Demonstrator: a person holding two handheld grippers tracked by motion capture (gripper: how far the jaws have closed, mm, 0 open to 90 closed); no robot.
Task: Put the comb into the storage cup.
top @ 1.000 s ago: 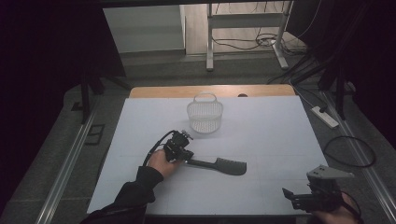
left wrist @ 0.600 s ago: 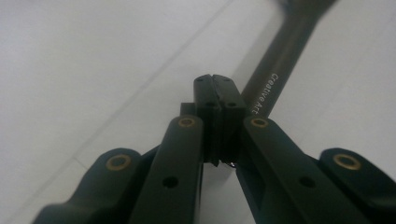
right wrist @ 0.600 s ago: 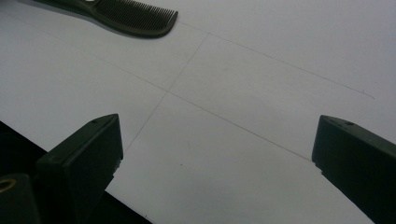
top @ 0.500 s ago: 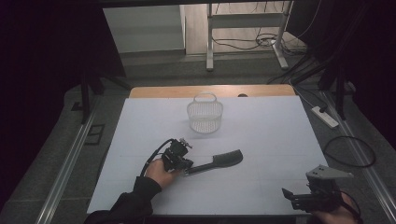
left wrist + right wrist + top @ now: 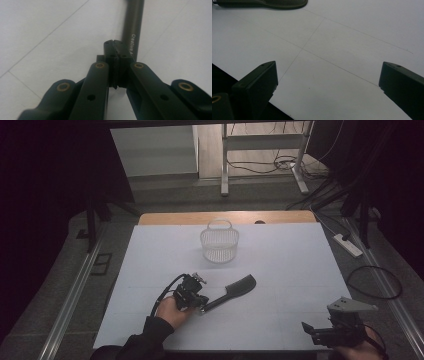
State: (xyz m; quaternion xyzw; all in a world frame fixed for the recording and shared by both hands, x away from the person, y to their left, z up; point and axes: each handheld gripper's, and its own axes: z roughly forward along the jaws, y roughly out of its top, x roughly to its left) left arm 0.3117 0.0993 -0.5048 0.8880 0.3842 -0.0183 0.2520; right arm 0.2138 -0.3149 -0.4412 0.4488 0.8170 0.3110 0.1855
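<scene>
High view: left gripper [image 5: 202, 308] fingers clamped on the brush [image 5: 234, 290] handle; right gripper [image 5: 311, 331] fingers wide open, empty.

A black brush [image 5: 235, 290] lies flat on the white desk [image 5: 300, 265], near its middle and toward the front, its long thin handle running toward 8 o'clock and its broad ribbed head pointing toward 2 o'clock. The handle, printed with small white lettering, shows as a dark bar [image 5: 132, 27] in the left gripper view, and the head's ribbed face shows at the top edge [image 5: 274, 3] of the right gripper view. A white ribbed basket [image 5: 219, 244] with an arched handle stands upright at 12 o'clock from the brush, well apart from it, near the desk's far edge.
</scene>
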